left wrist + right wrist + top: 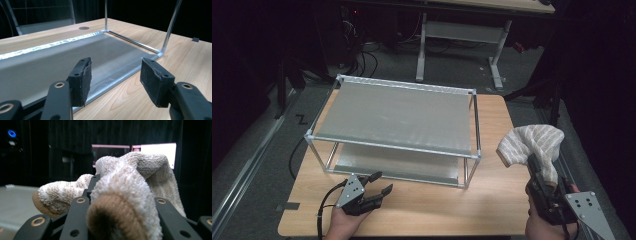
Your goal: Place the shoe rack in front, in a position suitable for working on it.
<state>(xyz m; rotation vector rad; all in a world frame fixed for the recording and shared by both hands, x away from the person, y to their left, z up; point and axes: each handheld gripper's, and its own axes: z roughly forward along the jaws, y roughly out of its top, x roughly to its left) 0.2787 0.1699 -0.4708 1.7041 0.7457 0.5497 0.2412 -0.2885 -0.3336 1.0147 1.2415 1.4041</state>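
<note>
The towel (532,145) is a soft, light terry cloth in beige stripes, bunched and limp, hanging in the air over the counter's (412,210) edge at about 3 o'clock from the rack. It looks likely to sag and fold wherever it is unsupported, so a pinch on a thick gathered fold, as here, should hold better than one on a loose edge. The right gripper (536,167) has its fingers clamped on that bunch, the cloth draping over both sides in the right gripper view, with the hand tilted up and forward. The metal rack (397,127) stands mid-counter. At 7 o'clock from it the left gripper (379,182) rests low, fingers (82,80) apart and empty, aimed at the lower shelf (75,55).
</note>
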